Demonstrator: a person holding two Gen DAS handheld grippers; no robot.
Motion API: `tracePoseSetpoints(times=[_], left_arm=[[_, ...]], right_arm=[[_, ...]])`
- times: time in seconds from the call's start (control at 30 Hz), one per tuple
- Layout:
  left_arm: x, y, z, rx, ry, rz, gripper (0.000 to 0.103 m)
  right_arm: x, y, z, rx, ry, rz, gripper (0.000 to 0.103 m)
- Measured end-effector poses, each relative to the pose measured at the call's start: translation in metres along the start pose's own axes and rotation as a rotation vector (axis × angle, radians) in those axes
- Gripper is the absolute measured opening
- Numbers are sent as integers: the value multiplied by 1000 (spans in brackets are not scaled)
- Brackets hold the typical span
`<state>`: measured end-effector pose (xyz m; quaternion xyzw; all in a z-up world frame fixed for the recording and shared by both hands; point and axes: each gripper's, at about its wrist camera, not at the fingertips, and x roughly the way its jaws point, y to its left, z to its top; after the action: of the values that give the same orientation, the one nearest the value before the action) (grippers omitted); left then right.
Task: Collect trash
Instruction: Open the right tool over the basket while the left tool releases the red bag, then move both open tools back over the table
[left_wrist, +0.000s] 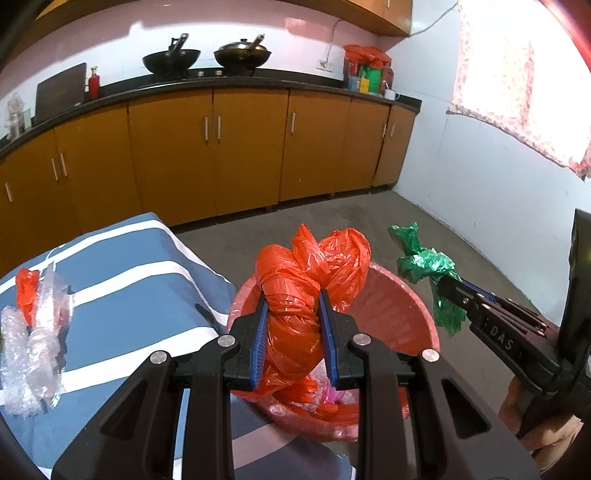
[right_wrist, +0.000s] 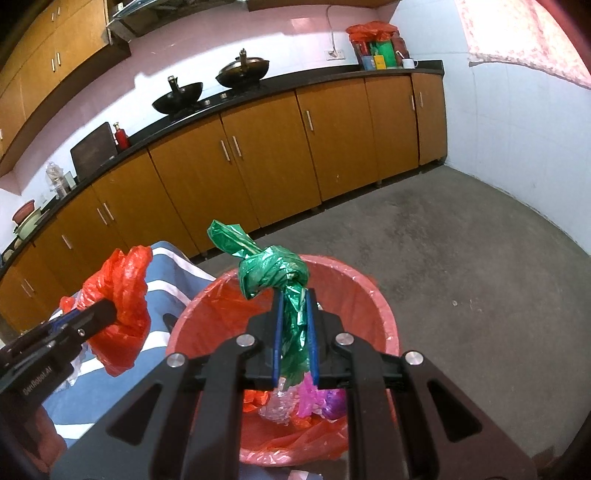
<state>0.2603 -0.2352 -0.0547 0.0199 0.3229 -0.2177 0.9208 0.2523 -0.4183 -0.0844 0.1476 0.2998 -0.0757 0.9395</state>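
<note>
My left gripper (left_wrist: 291, 299) is shut on a knotted orange plastic bag (left_wrist: 310, 273) and holds it over the near rim of a red bin (left_wrist: 413, 310). My right gripper (right_wrist: 294, 295) is shut on a knotted green plastic bag (right_wrist: 269, 269) and holds it above the red bin (right_wrist: 373, 295). The bin is lined with red plastic and holds pink, purple, clear and orange scraps (right_wrist: 306, 402). The right gripper (left_wrist: 448, 286) with the green bag (left_wrist: 424, 262) shows in the left view. The left gripper (right_wrist: 109, 308) with the orange bag (right_wrist: 122, 295) shows in the right view.
A blue and white striped cloth (left_wrist: 129, 280) covers a surface left of the bin. Clear bubble wrap (left_wrist: 33, 350) and an orange scrap (left_wrist: 26, 291) lie on it. Wooden cabinets (left_wrist: 243, 147) with a black counter and woks run along the back. Grey floor (right_wrist: 461, 266) lies to the right.
</note>
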Motion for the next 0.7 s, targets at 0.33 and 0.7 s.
tracePoseSetpoints(times=[0.33, 0.7], left_arm=[[25, -12, 1, 23, 36, -44, 29], [23, 0, -6, 5, 35, -26, 38]], right_arm=[[19, -5, 4, 30, 14, -10, 17], [19, -15, -3, 44, 27, -15, 21]])
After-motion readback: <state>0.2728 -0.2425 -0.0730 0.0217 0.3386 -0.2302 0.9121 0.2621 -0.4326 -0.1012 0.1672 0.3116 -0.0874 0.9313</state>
